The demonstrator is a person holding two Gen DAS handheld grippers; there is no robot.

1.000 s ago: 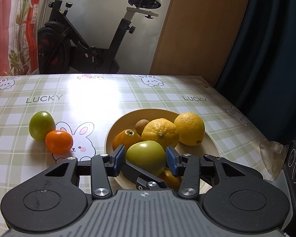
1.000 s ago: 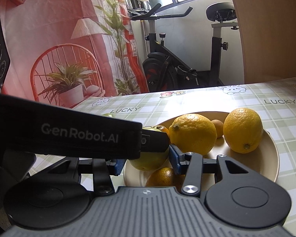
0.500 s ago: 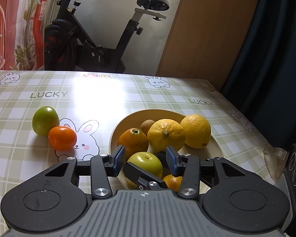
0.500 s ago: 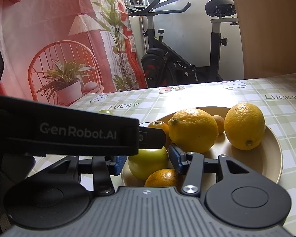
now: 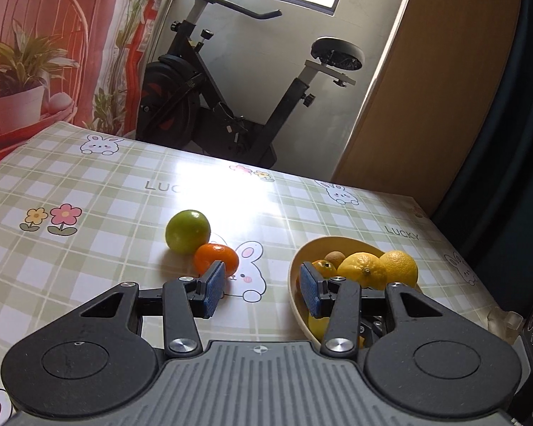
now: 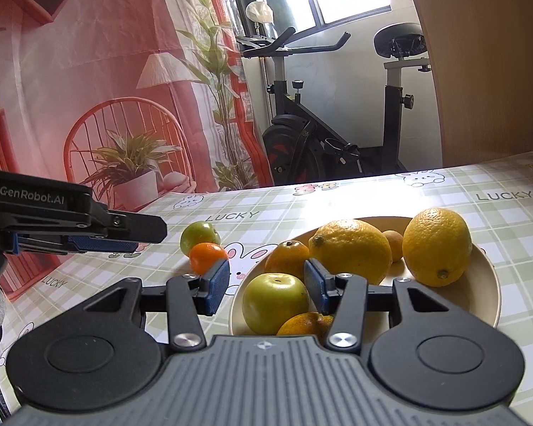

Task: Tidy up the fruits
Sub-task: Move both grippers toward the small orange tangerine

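Green apple (image 6: 275, 302) sits at near edge of bowl (image 6: 479, 280), with orange (image 6: 288, 259), two lemons (image 6: 351, 250) and small brown fruit (image 6: 394, 245) behind it, another orange (image 6: 307, 323) in front. Second green apple (image 5: 187, 231) and mandarin (image 5: 216, 257) lie touching on checked tabletop (image 5: 89, 191), left of bowl. Right claw (image 6: 266, 285) spread wide, empty, apple between pads without contact. Left claw (image 5: 263, 289) wide, empty, above tabletop between mandarin and bowl. Exercise bike (image 5: 238, 106) behind tabletop.
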